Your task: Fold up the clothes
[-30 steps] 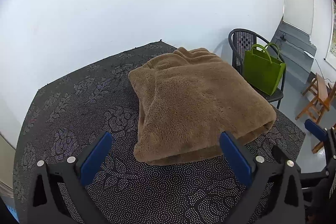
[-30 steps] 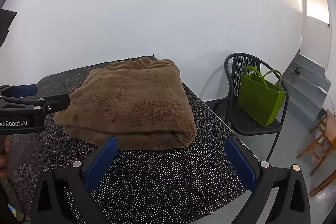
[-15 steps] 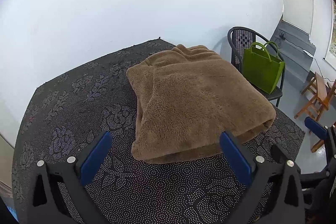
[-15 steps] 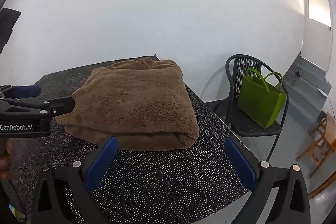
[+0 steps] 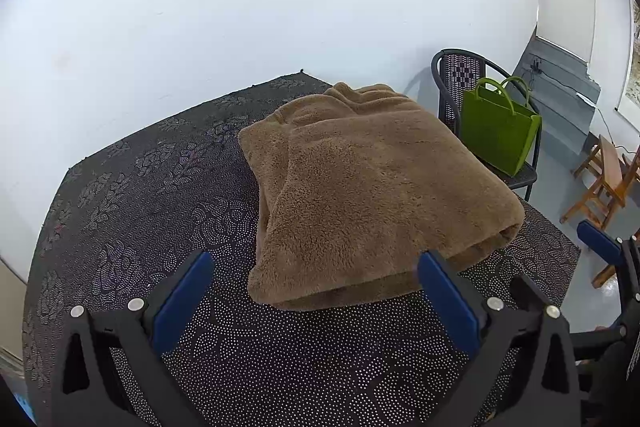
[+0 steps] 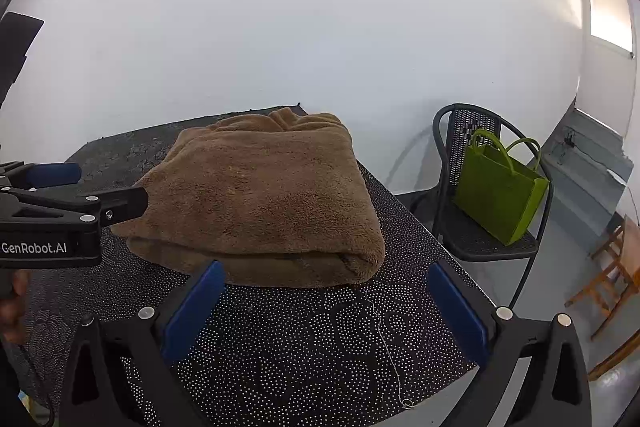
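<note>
A brown fleece garment lies folded into a thick rectangle on the black dotted tablecloth. In the left wrist view my left gripper hovers open just in front of the bundle's near edge, nothing between its blue pads. In the right wrist view the same garment sits ahead and a little left, and my right gripper stands open and empty before its near fold. The left gripper shows from the side at the left of that view, close to the garment's left edge.
A black metal chair holding a green tote bag stands past the table's right side. Wooden stools are further right. A white wall backs the table. A loose thread lies on the cloth near the front right edge.
Both grippers have drawn slightly back and up from the folded garment, staying open. The garment has not moved.
</note>
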A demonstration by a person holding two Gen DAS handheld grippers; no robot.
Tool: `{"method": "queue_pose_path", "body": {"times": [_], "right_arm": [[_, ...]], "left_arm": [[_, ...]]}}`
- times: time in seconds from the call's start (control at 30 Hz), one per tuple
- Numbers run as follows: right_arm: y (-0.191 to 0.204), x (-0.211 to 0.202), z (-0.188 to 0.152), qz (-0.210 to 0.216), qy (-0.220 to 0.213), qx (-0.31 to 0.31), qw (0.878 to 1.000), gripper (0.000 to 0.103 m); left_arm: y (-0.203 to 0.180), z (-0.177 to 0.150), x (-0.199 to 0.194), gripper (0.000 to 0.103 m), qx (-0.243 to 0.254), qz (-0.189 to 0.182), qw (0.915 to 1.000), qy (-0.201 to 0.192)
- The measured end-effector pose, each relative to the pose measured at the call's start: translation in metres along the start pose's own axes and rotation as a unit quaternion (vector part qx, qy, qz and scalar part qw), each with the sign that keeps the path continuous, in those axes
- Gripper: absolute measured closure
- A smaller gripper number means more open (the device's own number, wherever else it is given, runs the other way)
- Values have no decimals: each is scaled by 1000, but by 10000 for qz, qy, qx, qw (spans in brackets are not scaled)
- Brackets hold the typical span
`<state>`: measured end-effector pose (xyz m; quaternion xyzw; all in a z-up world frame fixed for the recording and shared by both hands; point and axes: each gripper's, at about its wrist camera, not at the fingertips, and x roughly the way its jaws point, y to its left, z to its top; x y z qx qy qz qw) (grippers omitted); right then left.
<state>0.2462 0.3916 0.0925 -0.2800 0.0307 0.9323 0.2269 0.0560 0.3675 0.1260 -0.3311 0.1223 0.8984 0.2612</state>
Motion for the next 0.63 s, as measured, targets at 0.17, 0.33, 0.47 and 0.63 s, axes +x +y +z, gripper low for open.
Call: {"method": "queue_pose_path", "body": {"times": [0.17, 0.33, 0.47, 0.63], "right_arm": [[2, 1, 1, 15, 23, -7, 10000, 0], [5, 1, 1, 14, 23, -23, 10000, 0], [6, 2, 1, 13, 19, -32, 10000, 0], [8, 2, 1, 18, 35, -32, 10000, 0]], "left_arm": [[-1, 0, -2, 0, 14, -18, 10000, -74], [-1, -1, -4, 0, 58, -7, 9999, -132], [-1, -1, -4, 0, 91, -36, 9999, -101], [-1, 1, 0, 0, 97, -49, 9999, -56]]}}
